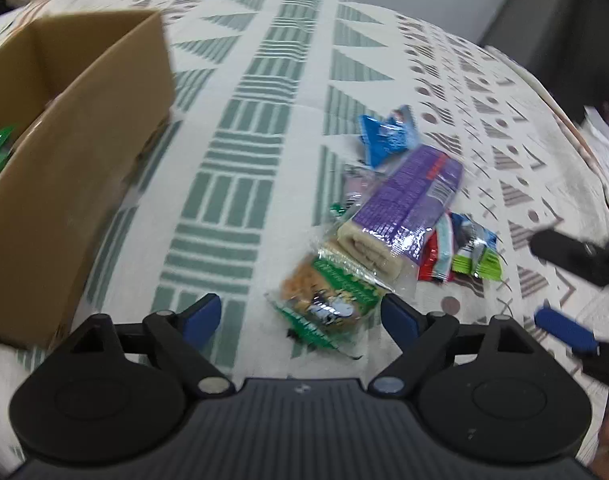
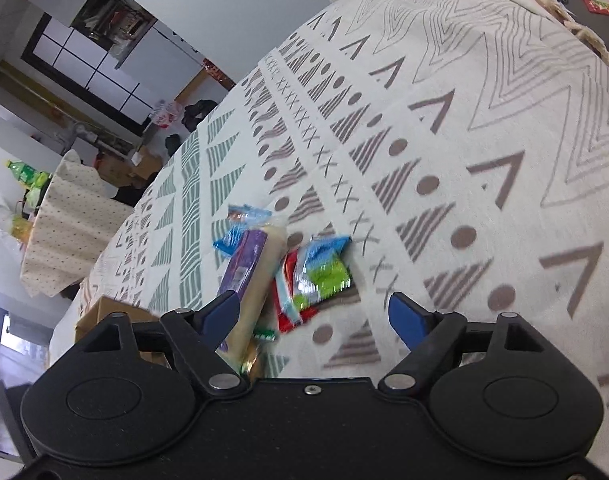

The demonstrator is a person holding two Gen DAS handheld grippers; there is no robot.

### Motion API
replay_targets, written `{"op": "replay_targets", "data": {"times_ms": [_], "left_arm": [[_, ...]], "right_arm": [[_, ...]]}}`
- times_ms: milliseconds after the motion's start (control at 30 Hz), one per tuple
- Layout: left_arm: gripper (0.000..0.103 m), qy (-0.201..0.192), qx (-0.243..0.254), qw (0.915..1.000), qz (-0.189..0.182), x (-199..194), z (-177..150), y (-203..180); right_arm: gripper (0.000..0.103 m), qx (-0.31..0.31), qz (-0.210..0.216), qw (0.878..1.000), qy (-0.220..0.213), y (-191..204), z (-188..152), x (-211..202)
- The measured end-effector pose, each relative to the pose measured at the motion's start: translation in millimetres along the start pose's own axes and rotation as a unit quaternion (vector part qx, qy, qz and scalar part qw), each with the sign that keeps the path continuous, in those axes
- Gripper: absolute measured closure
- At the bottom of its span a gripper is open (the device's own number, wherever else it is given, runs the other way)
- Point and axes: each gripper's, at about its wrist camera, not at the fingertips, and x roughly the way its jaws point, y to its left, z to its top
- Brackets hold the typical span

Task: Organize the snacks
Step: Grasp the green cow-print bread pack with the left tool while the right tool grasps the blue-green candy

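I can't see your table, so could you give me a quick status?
Both grippers open, empty: left, right. Snack pile loose on cloth. Cardboard box beside it. Nothing blocking.

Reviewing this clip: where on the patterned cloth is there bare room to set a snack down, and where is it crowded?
Bare: the green-striped cloth between the cardboard box and the snack pile, and the cloth beyond the blue packet. Crowded: the overlapping pile itself.
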Motion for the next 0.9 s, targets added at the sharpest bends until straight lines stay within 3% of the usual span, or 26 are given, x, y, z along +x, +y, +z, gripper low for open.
{"op": "replay_targets", "data": {"times_ms": [233,367,467,633,767,867,900], "left_arm": [[0.015,-0.008,0.040,0.9991,0.007,15,6,-13],[0.016,-0.013,0.033,0.9994,0.007,16,7,-13],[0.022,-0.013,0.038,0.9992,0.006,14,4,-13],[0.044,-0.018,0.028,0.9994,0.008,8,3,-4],[0.050,-0.017,0.011,0.9998,0.000,2,2,6],[0.053,-0.016,-0.006,0.9998,-0.004,-3,1,12],[0.054,-0.016,-0.011,0.9998,-0.006,-5,0,14]], "right_arm": [[0.021,-0.013,-0.026,1.000,0.008,-1,4,16],[0.022,-0.031,-0.041,0.999,0.015,1,4,26],[0.023,-0.043,-0.038,0.998,0.014,8,7,32],[0.027,-0.074,-0.048,0.996,0.022,18,8,47],[0.038,-0.095,-0.058,0.994,0.021,23,7,53],[0.063,-0.108,-0.062,0.992,0.028,25,7,58],[0.064,-0.107,-0.061,0.992,0.029,25,6,57]]}}
